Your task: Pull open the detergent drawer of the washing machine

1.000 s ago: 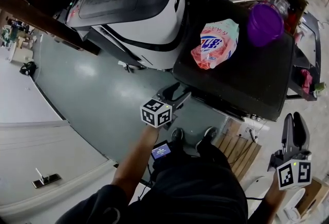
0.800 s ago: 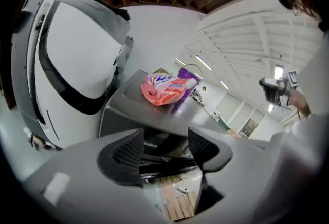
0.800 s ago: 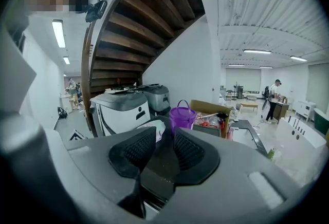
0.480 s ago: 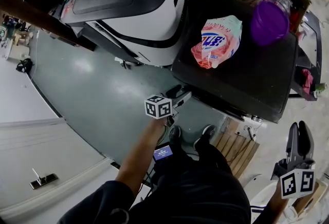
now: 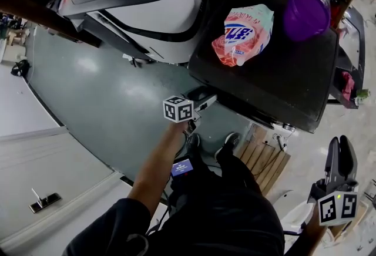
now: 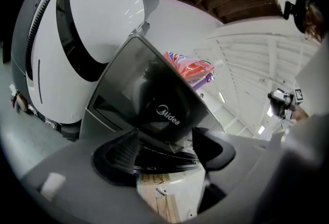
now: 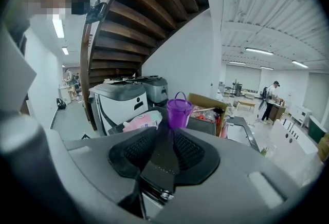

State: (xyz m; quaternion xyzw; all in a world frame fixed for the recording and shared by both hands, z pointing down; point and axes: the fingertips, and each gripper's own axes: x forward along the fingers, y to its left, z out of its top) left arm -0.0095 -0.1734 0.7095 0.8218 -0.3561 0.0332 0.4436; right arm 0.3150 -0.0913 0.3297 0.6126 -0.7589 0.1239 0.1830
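Note:
The washing machine [image 5: 276, 87] has a flat black top; its dark front with a brand logo [image 6: 167, 110] fills the left gripper view. I cannot tell the detergent drawer apart for sure; a grey panel with a dark inset [image 6: 100, 110] shows at the left of that front. My left gripper [image 5: 202, 100] hangs at the machine's near left front corner. Its jaws [image 6: 164, 141] have just been opening and stand apart, touching nothing, with the machine's lower front edge beyond the gap. My right gripper [image 5: 341, 158] is held low at the right, away from the machine, its pads [image 7: 187, 151] together on nothing.
A pink detergent bag [image 5: 244, 34] and a purple bucket [image 5: 304, 14] stand on the machine's top. A white and grey appliance [image 5: 147, 8] stands to its left, a cardboard box [image 7: 205, 105] behind, wooden slats [image 5: 267, 164] by my feet, a staircase [image 7: 139, 17] overhead.
My left gripper has sunk in front of the machine's corner, rolled a little, and its jaws have spread. The right gripper has stayed low at the right.

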